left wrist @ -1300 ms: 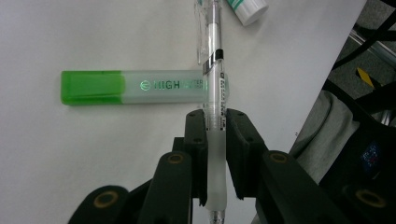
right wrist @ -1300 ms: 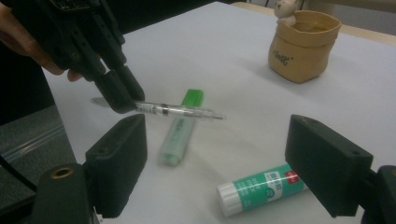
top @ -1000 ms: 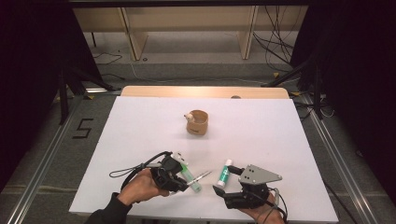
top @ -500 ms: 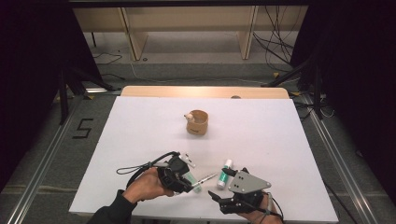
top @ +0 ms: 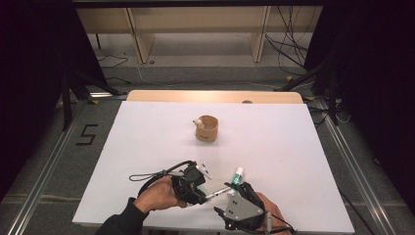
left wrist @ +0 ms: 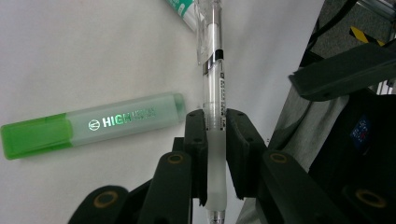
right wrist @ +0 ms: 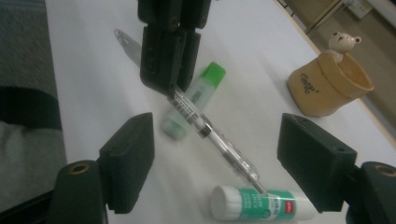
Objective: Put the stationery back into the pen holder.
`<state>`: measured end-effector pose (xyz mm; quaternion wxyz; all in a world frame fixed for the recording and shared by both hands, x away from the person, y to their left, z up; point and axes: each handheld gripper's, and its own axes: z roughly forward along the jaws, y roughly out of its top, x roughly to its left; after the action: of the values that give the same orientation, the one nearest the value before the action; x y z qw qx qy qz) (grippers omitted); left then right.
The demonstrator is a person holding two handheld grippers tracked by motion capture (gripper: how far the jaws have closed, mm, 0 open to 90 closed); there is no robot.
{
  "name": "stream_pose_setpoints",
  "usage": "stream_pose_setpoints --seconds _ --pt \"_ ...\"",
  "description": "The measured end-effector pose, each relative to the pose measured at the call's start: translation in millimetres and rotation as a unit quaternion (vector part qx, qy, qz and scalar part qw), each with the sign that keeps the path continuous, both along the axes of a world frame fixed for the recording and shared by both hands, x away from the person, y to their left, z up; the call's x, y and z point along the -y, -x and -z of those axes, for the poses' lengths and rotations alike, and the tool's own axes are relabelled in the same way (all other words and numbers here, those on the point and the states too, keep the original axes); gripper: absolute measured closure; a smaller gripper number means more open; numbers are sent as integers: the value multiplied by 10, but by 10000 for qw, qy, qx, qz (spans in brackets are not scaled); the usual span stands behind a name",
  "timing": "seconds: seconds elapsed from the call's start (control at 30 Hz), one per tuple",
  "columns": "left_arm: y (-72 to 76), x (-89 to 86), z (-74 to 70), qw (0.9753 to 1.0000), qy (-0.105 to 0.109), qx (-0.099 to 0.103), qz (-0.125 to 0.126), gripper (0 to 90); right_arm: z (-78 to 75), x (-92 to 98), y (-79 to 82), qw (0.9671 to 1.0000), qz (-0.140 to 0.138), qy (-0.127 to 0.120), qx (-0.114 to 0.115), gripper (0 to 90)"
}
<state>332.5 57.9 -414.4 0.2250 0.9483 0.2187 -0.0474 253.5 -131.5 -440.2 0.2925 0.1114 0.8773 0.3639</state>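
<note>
White table, clear pen clamped between left gripper jaws, right gripper jaws spread wide around its tip.

One pen, clear-barrelled. One highlighter, green. One glue stick, white with green label. One cup, tan, with one small bear figure on its rim. Two grippers were counted: left gripper and right gripper, two black fingers on each. Two hands, one per gripper. One white tabletop carried all of it.
</note>
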Motion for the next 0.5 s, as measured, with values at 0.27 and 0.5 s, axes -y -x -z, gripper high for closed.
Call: stream_pose_setpoints --seconds 0.27,0.5 --pt "17 30 -4 10000 -16 -19 65 792 110 -96 49 9961 -173 626 604 347" --pt "58 63 -40 9999 -10 19 117 793 172 -155 108 9894 -261 1009 1010 429"
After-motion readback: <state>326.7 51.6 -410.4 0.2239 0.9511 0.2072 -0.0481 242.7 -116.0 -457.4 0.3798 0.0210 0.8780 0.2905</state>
